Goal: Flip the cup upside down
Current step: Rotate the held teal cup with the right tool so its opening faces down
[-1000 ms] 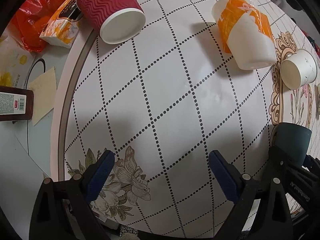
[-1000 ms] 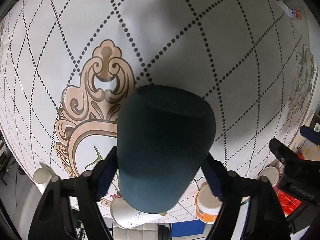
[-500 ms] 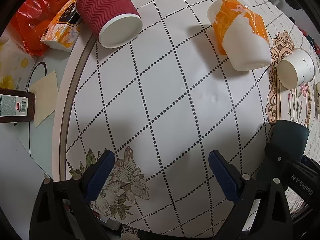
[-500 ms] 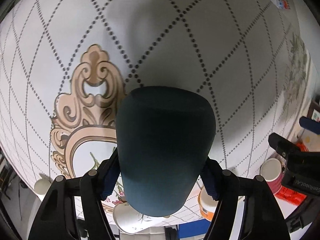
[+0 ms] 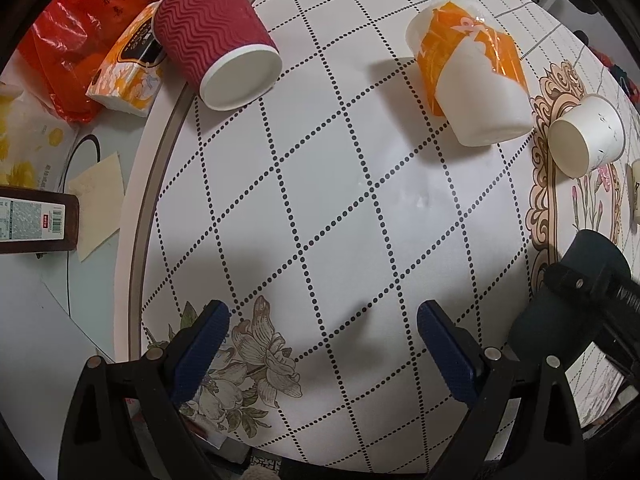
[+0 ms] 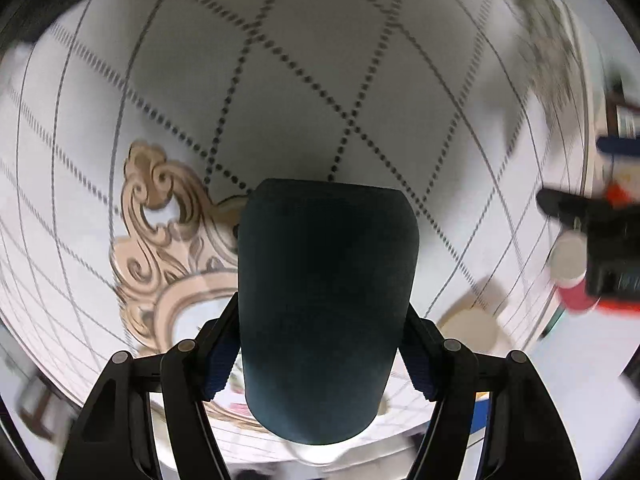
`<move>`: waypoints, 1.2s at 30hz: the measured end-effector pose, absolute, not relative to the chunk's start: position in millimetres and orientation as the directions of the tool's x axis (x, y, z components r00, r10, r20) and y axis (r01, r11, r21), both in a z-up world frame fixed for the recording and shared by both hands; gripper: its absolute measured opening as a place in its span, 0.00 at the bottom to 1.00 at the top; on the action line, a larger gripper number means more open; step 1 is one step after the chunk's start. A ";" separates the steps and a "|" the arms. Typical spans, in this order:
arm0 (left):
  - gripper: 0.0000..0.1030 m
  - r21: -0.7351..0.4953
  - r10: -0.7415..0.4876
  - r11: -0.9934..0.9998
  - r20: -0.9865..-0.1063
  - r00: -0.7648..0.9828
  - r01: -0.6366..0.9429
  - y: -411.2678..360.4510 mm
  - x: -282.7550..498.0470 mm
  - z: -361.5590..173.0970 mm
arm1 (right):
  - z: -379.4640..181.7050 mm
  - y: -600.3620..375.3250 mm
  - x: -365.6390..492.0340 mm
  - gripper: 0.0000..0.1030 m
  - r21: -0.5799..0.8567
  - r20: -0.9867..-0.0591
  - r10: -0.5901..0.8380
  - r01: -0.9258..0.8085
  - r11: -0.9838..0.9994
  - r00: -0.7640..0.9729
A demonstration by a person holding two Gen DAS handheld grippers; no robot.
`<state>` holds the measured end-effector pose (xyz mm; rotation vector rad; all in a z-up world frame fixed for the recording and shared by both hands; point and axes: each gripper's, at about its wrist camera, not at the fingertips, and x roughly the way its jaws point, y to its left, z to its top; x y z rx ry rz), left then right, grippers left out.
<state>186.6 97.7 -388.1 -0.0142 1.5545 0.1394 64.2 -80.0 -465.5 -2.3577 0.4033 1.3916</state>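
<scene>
A dark teal cup (image 6: 324, 300) fills the middle of the right wrist view, its closed base pointing away from the camera toward the patterned tablecloth (image 6: 304, 80). My right gripper (image 6: 320, 352) is shut on its sides. The same cup (image 5: 576, 292) and the right gripper show at the right edge of the left wrist view. My left gripper (image 5: 320, 344) is open and empty above the cloth near a flower print.
In the left wrist view a red ribbed cup (image 5: 216, 40), an orange-and-white cup (image 5: 472, 72) and a small white cup (image 5: 584, 136) stand upside down. A tissue pack (image 5: 128, 64), a red bag (image 5: 72, 28) and a dark bottle (image 5: 36, 220) lie left of the cloth.
The right gripper has carried the teal cup closer to the tablecloth and turned; its view is blurred now. The left gripper has drifted slightly, staying open.
</scene>
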 end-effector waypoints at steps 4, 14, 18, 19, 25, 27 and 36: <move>0.94 0.086 0.088 0.993 -0.996 0.017 -0.081 91.6 190.9 -383.4 | -462.0 -65.3 72.1 0.70 -0.192 -0.895 -0.108 -0.590 -0.784 0.434; 0.94 0.095 0.096 0.995 -0.995 0.032 -0.025 66.8 191.7 -372.9 | -452.0 -47.0 102.6 0.70 -0.201 -0.936 -0.204 -0.912 -0.357 0.286; 0.94 0.095 0.095 0.995 -0.995 0.036 -0.002 52.0 191.4 -368.2 | -449.4 -48.9 113.1 0.70 -0.182 -0.954 -0.218 -0.975 -0.131 0.207; 0.94 0.094 0.094 0.996 -0.995 0.037 0.004 48.6 191.0 -367.3 | -448.7 -50.0 116.9 0.70 -0.174 -0.959 -0.219 -0.983 -0.055 0.182; 0.94 0.092 0.091 0.995 -0.995 0.035 0.033 31.2 188.2 -364.0 | -446.4 -67.6 134.8 0.70 -0.113 -0.978 -0.201 -0.955 0.275 0.058; 0.94 0.092 0.090 0.995 -0.995 0.036 0.042 24.1 188.8 -362.9 | -446.0 -73.8 139.2 0.70 -0.090 -0.983 -0.183 -0.921 0.378 0.021; 0.94 0.091 0.088 0.993 -0.995 0.043 0.074 -1.4 172.5 -359.7 | -448.3 -119.5 162.6 0.70 -0.017 -0.992 -0.095 -0.642 0.766 -0.087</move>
